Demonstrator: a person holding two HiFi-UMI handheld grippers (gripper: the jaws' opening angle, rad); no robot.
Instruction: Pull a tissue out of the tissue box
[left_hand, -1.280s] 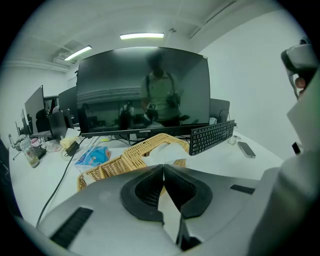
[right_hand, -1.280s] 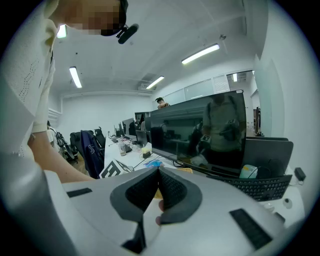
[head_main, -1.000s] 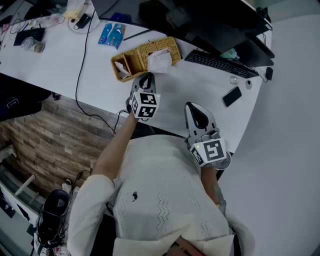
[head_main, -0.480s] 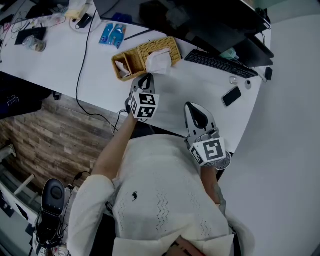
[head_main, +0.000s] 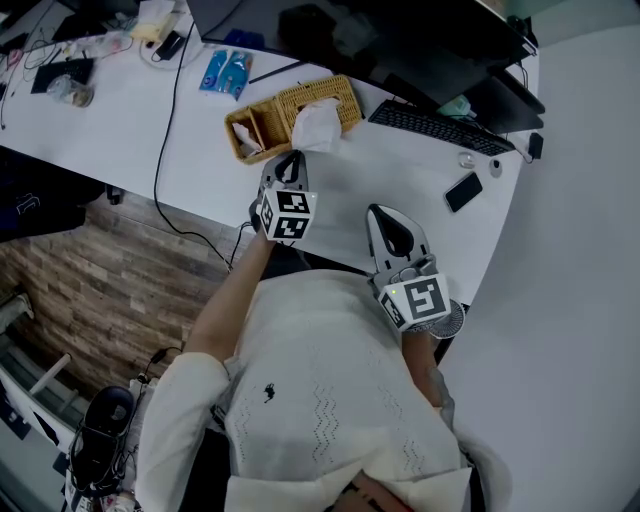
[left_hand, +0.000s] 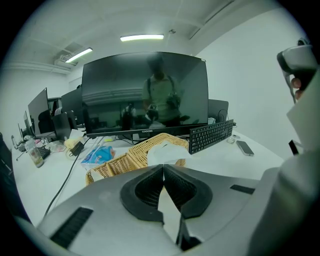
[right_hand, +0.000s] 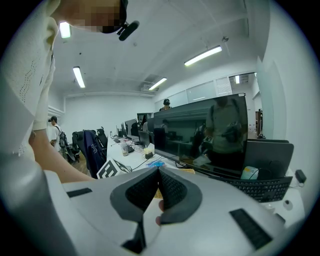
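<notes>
Going left to right on the white counter (head_main: 120, 120): there are 2 blue packets (head_main: 224, 70) at about 10 o'clock from the wicker tissue box (head_main: 285, 105). The box sits roughly mid-counter, with the tissue (head_main: 316, 126) puffed up out of its top slot.

The left tool (head_main: 292, 158) is right at the box's 6 o'clock. Its pads are pressed together at the tip, and the near edge of the tissue runs straight into that tip. So to me it looks like a corner of the tissue is nipped in there, though it's a thin bite.

The right tool (head_main: 381, 216) is at about 4 o'clock from the left one, out near the counter edge. It's also pressed together, with nothing in it. Further right are a keyboard (head_main: 440, 128) and then a phone (head_main: 463, 191), both well apart from the box.

How it'll handle, my guess:
- **Weight and strength:** The tissue weighs basically nothing, and it's floppy and tears easily.
- **Where to grip:** A corner-only grip could rip off a scrap. I'd rather hold the bunched fold in the middle of the puff, above the slot.
- **How to pull:** Steady, up and toward 6 o'clock, no yanking.
- **The box:** The wicker box looks light too, so it may slide or lift along with the tissue. The right tool is free, and pressing it on the rim at 3 o'clock would probably keep the box planted.
</notes>
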